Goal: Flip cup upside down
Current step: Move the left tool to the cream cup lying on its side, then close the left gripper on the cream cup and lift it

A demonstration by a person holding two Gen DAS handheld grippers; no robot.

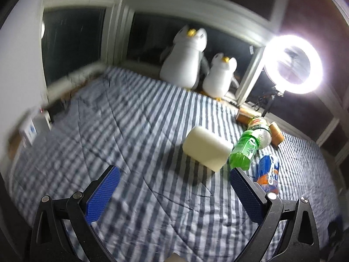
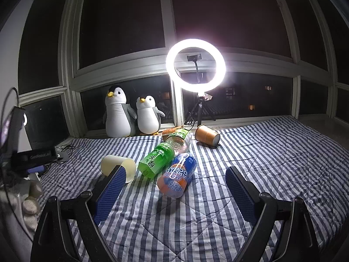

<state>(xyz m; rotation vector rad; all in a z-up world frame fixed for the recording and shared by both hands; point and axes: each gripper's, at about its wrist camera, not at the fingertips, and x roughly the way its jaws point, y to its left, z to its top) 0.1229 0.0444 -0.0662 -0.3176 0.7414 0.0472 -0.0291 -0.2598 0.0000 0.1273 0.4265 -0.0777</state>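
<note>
Cup [image 1: 207, 150] lies on its side mid-frame on the bed [image 1: 130, 131]; my left hand-held gripper [image 1: 174, 172] and right hand-held gripper [image 2: 175, 172] both gape, holding nothing.

Striped bed [image 2: 272, 152] with cups [image 2: 118, 167], bottles [image 2: 157, 158].

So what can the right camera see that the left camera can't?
Only the right camera shows the phone holder inside the ring light and the lit windows outside. Only the left camera shows the white box by the wall. Both show the two penguins, the cream cup on its side, the green bottle and the striped blanket.
</note>
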